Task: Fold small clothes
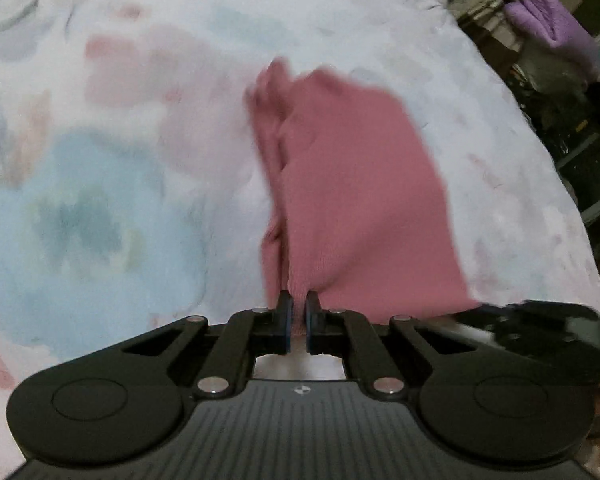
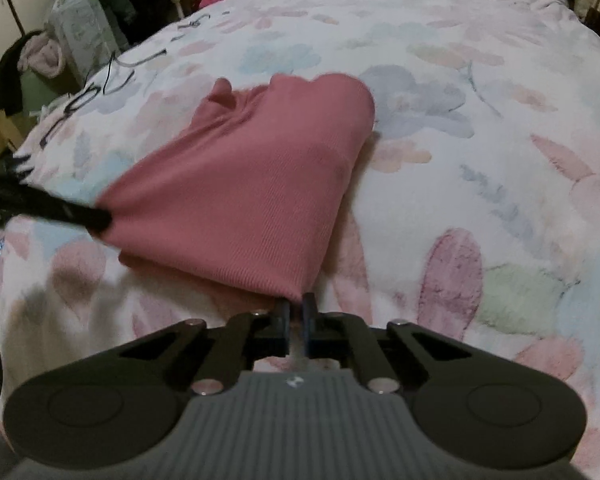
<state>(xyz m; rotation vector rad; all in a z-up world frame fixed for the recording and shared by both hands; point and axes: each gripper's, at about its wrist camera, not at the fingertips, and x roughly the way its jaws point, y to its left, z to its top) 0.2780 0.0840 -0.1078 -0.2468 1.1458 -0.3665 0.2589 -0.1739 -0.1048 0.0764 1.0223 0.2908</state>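
A floral bedspread (image 2: 480,92) covers the bed. On it a pink garment (image 2: 252,176) is spread, its near corners pinched: one by the left gripper (image 1: 299,304), the other by the right gripper (image 2: 296,304), both jaws closed narrow on cloth.

Each gripper, left gripper (image 1: 299,306) and right gripper (image 2: 293,305), is matte black with blue-edged finger pads, silver pivot screws, round side discs and a ribbed grey body bearing a small white mark.
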